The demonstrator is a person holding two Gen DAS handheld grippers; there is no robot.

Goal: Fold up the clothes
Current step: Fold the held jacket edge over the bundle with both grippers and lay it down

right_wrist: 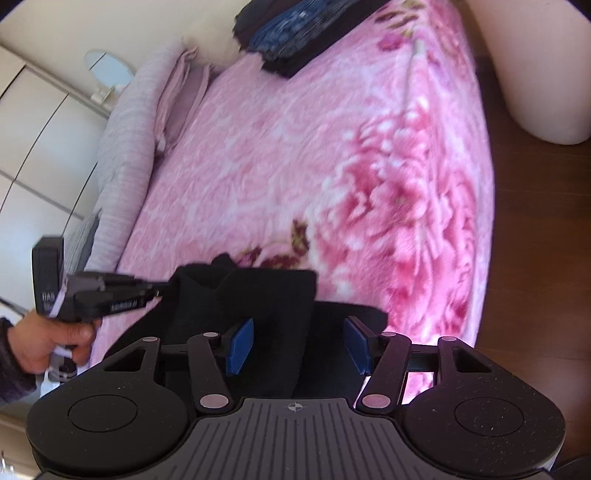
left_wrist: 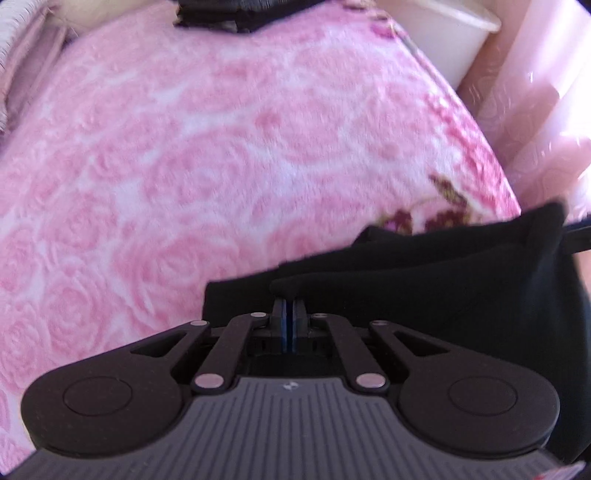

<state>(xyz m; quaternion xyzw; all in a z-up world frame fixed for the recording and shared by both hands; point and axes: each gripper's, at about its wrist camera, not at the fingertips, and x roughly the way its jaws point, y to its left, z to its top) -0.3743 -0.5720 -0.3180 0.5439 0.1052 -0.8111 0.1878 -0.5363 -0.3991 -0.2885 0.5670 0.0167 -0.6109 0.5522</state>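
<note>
A black garment is held at the near edge of a bed covered by a pink blanket.

In the left wrist view, the left gripper (left_wrist: 287,301) is seen with its fingers together, clamped on a fold of the black garment (left_wrist: 424,273), which is spread toward the right over the pink rose-patterned blanket (left_wrist: 221,147); a dark folded stack (left_wrist: 221,16) is visible at the far end (blurred). In the right wrist view, the right gripper (right_wrist: 300,345) is shown with its blue pads (right_wrist: 242,345) apart, the garment (right_wrist: 258,295) lying between them without being pressed. The left gripper (right_wrist: 162,288) is seen at the garment's left edge, carried by a person's hand (right_wrist: 48,339). Folded clothes (right_wrist: 295,33) are piled at the bed's far end.
</note>
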